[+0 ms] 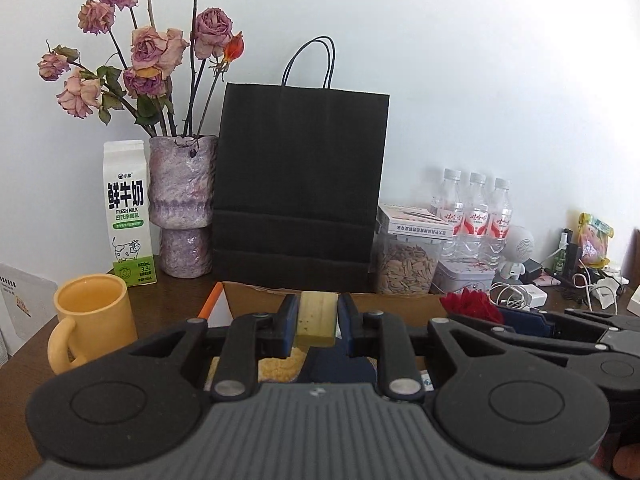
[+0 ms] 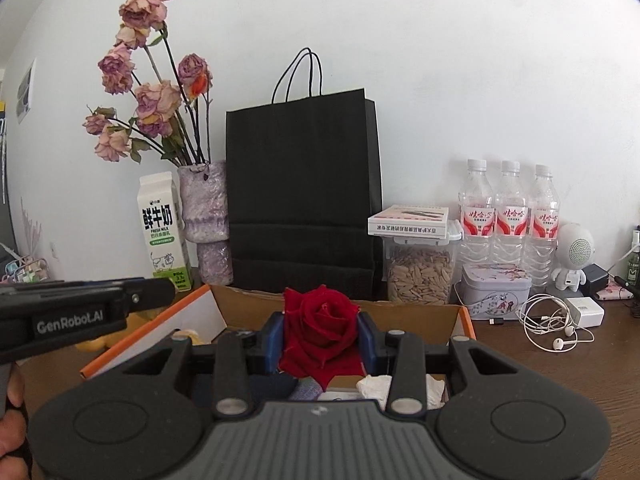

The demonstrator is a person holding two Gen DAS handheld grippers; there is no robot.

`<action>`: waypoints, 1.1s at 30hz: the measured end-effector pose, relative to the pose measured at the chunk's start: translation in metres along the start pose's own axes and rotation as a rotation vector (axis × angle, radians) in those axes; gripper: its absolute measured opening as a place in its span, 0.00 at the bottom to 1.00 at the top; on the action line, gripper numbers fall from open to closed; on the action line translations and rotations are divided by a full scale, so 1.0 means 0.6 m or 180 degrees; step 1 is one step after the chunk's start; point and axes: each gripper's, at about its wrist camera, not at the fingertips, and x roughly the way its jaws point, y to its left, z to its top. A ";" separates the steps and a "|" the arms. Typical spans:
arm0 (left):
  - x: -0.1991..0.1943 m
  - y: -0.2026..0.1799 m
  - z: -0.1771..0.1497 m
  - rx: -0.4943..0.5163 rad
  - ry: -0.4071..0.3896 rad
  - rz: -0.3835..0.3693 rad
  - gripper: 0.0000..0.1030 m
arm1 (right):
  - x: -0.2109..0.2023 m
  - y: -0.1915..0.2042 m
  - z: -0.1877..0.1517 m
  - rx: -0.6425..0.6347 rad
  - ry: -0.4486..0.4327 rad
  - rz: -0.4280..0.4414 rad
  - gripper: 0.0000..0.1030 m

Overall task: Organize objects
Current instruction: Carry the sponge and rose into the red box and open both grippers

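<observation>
Closest to us, our left gripper [image 1: 318, 318] has its fingers [image 1: 287, 320] pressed against both sides of a small yellowish block [image 1: 317, 318], pale and speckled like a sponge or a bar of soap; we cannot tell which. Our right gripper [image 2: 322, 334] stands wider, its fingers [image 2: 275, 334] clamped on a red rose head [image 2: 322, 328] with deep velvety petals and no stem showing.

Both things hang just above an open cardboard box [image 2: 248, 306] with orange edges, which sits on the dark wooden counter [image 2: 560, 376]. Inside the box we glimpse crumpled white tissue [image 2: 374, 386] and other loose items.

Behind the box stands a black paper bag [image 1: 302, 176]. To its left are a vase of dried roses [image 1: 182, 204], a milk carton [image 1: 128, 212] and a yellow mug [image 1: 94, 320]. To its right are a jar of seeds [image 2: 418, 276], three water bottles [image 2: 508, 212], a tin [image 2: 494, 290] and tangled earphones [image 2: 552, 330].

We judge the step to be carrying these two things to their places. To do it well, we should hold the rose gently so the petals do not crush, keep the two grippers apart, and clear the box wall.
</observation>
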 end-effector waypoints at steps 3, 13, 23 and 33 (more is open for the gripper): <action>0.030 -0.002 -0.002 0.0032 0.0062 0.0032 0.21 | 0.024 -0.006 -0.007 -0.0024 0.0101 -0.0036 0.36; 0.058 0.008 -0.016 0.0011 0.0172 0.0112 0.59 | 0.055 -0.017 -0.029 -0.0108 0.0340 -0.0129 0.58; 0.043 0.015 -0.011 -0.0023 0.0073 0.0264 1.00 | 0.039 -0.018 -0.036 -0.0178 0.0279 -0.0265 1.00; 0.023 0.008 -0.014 0.0032 0.0104 0.0201 1.00 | 0.011 -0.017 -0.040 -0.0218 0.0208 -0.0257 1.00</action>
